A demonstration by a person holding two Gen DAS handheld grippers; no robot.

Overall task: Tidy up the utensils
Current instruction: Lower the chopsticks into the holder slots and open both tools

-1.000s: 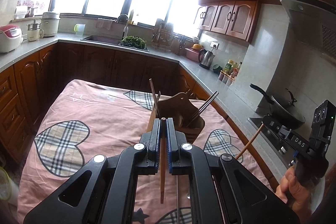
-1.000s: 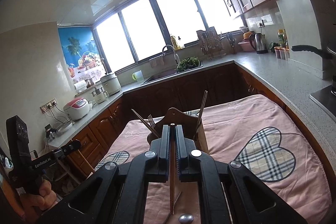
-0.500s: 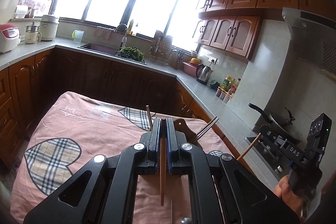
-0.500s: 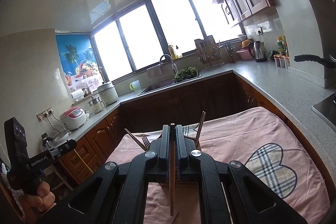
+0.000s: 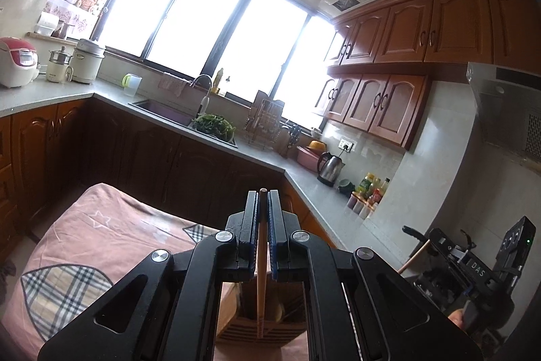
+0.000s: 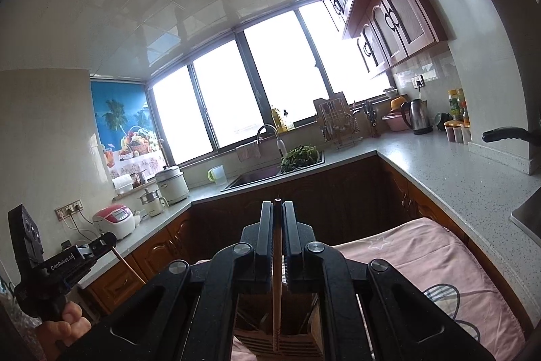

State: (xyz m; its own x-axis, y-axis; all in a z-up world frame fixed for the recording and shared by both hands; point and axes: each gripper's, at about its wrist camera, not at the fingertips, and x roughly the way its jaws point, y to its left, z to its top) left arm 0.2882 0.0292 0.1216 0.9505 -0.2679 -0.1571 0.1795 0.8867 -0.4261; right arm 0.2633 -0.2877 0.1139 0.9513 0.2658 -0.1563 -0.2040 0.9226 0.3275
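My left gripper (image 5: 263,194) is shut on a wooden chopstick (image 5: 260,273) that hangs down between the jaws over the wooden utensil holder (image 5: 260,323) below. My right gripper (image 6: 277,204) is shut on a second wooden chopstick (image 6: 276,293), which also points down toward the holder (image 6: 277,337). The holder stands on the pink cloth with plaid hearts (image 5: 67,273). Each view shows the other gripper held by a hand off to the side: the right gripper (image 5: 439,239) with its stick, and the left gripper (image 6: 104,241) with its stick.
A grey L-shaped counter (image 5: 304,175) runs behind the table with a sink (image 5: 165,110), a bowl of greens (image 5: 214,124), a dish rack, a kettle (image 5: 329,168) and rice cookers (image 5: 17,63). A pan handle (image 6: 507,135) sticks out at the right.
Both grippers have risen and tipped upward, each carrying its chopstick. The holder has slid from mid-view down to the bottom, under the jaws, and more of the windows and ceiling shows.
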